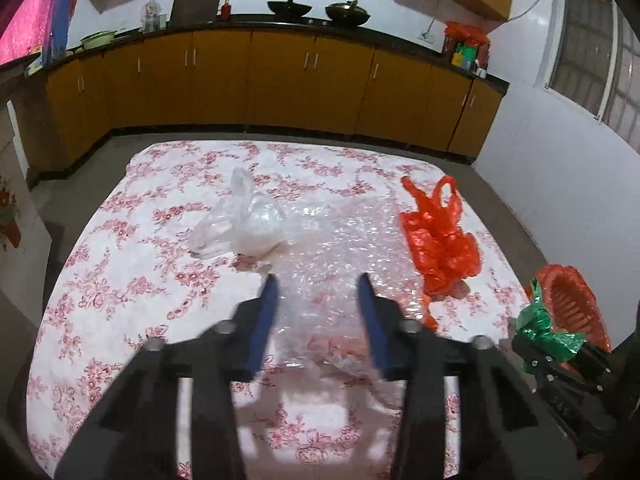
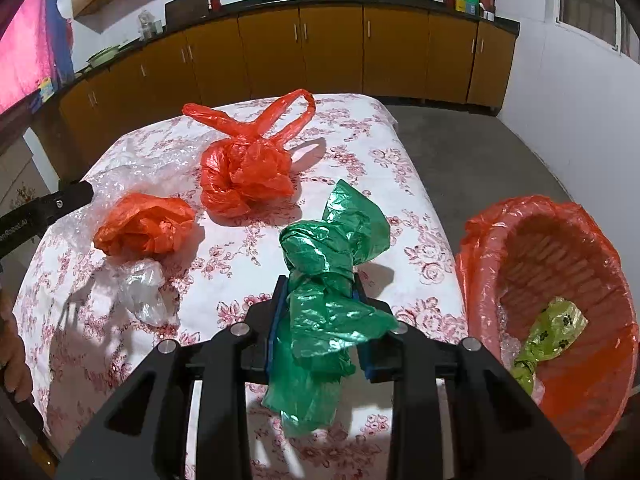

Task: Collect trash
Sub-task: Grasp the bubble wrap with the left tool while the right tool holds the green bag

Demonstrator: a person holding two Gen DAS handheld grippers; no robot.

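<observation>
My right gripper [image 2: 318, 284] is shut on a crumpled green plastic bag [image 2: 328, 256], held above the floral table [image 2: 408, 184] beside a trash basket lined with an orange bag [image 2: 560, 264]. A yellow-green bag with paw prints [image 2: 548, 340] lies inside the basket. My left gripper [image 1: 318, 284] is open over a sheet of bubble wrap [image 1: 344, 248]; a clear plastic bag [image 1: 244, 224] lies just beyond it. An orange handled bag [image 2: 248, 172], a smaller orange bag [image 2: 148, 224] and a small clear bag [image 2: 144, 292] lie on the table.
The table stands on a grey floor [image 2: 460, 148], with brown cabinets [image 1: 280, 76] along the far wall under a dark counter with pots. The basket [image 1: 572, 304] sits off the table's right edge. A white wall and window are on the right.
</observation>
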